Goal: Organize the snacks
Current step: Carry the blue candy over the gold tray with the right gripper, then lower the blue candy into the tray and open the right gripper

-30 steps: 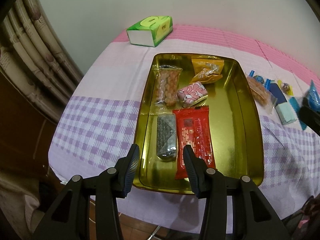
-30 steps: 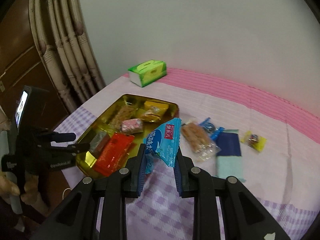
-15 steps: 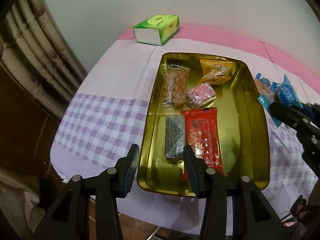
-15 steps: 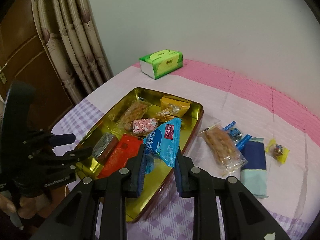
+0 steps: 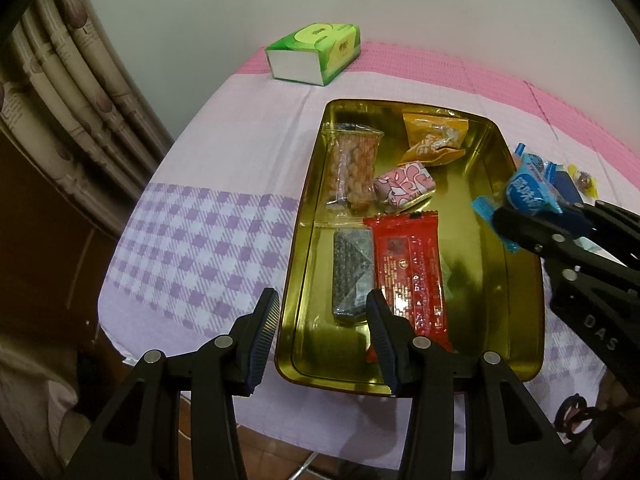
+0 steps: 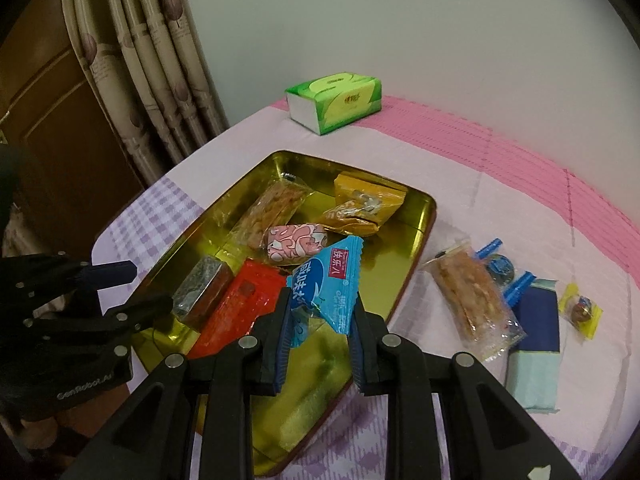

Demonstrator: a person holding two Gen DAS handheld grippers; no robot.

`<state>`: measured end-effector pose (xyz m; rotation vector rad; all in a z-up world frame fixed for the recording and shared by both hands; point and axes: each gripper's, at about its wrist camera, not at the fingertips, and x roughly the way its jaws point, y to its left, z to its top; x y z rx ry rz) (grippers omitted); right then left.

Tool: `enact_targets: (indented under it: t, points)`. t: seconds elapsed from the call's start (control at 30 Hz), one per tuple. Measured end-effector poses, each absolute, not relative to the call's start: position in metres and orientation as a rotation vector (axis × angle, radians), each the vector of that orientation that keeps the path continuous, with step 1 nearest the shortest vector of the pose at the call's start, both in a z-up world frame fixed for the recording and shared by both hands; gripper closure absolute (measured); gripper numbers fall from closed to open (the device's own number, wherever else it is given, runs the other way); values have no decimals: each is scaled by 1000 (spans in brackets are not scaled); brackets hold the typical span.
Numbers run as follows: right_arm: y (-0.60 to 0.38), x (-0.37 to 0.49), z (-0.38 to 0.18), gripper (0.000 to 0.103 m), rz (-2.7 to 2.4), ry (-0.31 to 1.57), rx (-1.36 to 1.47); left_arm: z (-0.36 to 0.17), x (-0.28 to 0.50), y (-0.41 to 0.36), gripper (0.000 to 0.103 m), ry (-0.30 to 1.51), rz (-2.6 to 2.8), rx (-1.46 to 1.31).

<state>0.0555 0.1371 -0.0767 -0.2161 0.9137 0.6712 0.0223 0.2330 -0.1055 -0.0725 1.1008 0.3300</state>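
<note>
- Tabletop: checked cloth, gold tray.
- Right tool: clamped on blue snack packet, long axis upright, above tray.
- Left tool: narrowly parted, holding nothing.

Tray on table; five snack packets in its left half. Tissue box behind. Loose snacks right, perhaps five.

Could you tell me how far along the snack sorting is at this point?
Five snacks already lie in the gold tin. The right gripper holds a blue packet over it. Four remain on the tablecloth, including the clear biscuit pack and yellow candy.
</note>
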Motion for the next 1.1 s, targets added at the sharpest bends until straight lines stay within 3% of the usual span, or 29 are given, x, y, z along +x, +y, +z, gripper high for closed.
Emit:
enact_targets:
  t: [1.1]
  points:
    - [150,75,-87,78,649,936,-206,-113,23,234,56,1125,310,-69]
